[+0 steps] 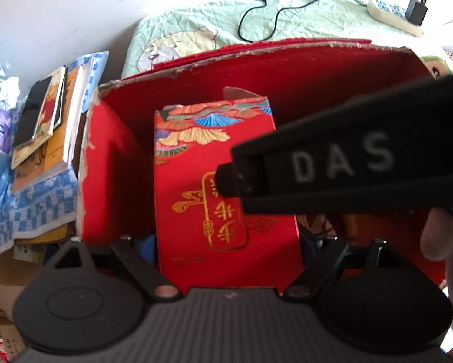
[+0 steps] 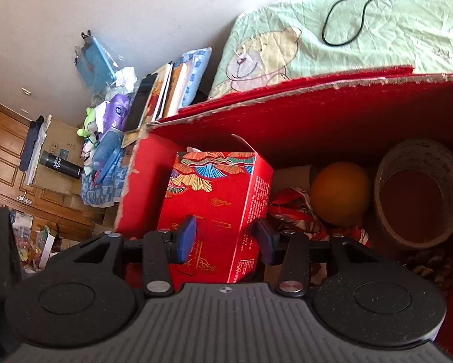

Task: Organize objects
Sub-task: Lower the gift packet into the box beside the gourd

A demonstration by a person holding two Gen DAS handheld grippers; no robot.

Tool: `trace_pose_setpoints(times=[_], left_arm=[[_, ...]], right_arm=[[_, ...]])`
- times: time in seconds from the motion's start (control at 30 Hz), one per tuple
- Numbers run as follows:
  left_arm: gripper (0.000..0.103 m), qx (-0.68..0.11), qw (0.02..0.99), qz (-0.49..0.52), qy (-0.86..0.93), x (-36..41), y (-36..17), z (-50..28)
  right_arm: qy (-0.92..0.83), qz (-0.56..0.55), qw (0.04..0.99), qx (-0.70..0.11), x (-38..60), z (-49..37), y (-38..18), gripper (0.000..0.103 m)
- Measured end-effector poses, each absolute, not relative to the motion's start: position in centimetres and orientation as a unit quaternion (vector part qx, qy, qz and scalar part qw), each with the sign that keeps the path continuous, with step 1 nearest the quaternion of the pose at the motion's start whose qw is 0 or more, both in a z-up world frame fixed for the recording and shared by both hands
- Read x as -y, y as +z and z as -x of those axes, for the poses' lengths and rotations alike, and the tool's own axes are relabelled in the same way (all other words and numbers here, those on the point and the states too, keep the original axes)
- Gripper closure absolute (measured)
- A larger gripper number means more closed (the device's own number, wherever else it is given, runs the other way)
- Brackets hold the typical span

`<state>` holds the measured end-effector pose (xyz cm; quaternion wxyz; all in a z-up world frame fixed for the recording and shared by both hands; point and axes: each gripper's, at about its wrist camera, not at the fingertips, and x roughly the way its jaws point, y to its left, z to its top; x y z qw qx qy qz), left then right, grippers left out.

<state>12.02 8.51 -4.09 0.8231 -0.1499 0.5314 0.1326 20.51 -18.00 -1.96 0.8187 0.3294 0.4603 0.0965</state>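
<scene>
A red gift box [image 1: 202, 181] with gold script and a fan pattern stands inside a large red cardboard carton [image 1: 287, 60]. My left gripper [image 1: 226, 242] straddles the gift box low down. Its fingers are pressed to both sides and mostly hidden behind it. My right gripper [image 1: 317, 166], black and marked "DAS", reaches in from the right, its tip over the gift box's front face. In the right wrist view the right gripper [image 2: 226, 239] is open, its blue pads [image 2: 187, 239] hovering either side of the gift box [image 2: 220, 199] corner.
Right of the gift box, the carton [image 2: 317, 93] also holds an orange ball [image 2: 341, 193], a tape roll [image 2: 420, 193] and red patterned wrapping [image 2: 296, 211]. A book stack [image 1: 44, 127] lies left of the carton. Green bedding [image 1: 196, 27], a cable and a power strip [image 1: 393, 15] lie behind. A fingertip [image 1: 438, 236] shows at right.
</scene>
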Motion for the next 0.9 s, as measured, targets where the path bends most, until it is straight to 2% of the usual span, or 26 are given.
trace_pose_setpoints(times=[0.27,0.6,0.9], left_arm=[[0.011,-0.535,0.817,0.158,0.142,-8.3,-4.6,-11.8],[0.011,-0.524,0.828,0.124,0.156,-7.1,-3.7,-10.7],[0.011,-0.528,0.821,0.141,0.168,-7.1,-4.3,-10.7]], right_arm=[[0.104,-0.327,0.819,-0.460,18.1,-21.1,-2.8,0.056],[0.098,-0.319,0.815,-0.474,17.8,-21.4,-3.3,0.060],[0.083,-0.332,0.806,-0.482,18.0,-21.2,-3.9,0.061]])
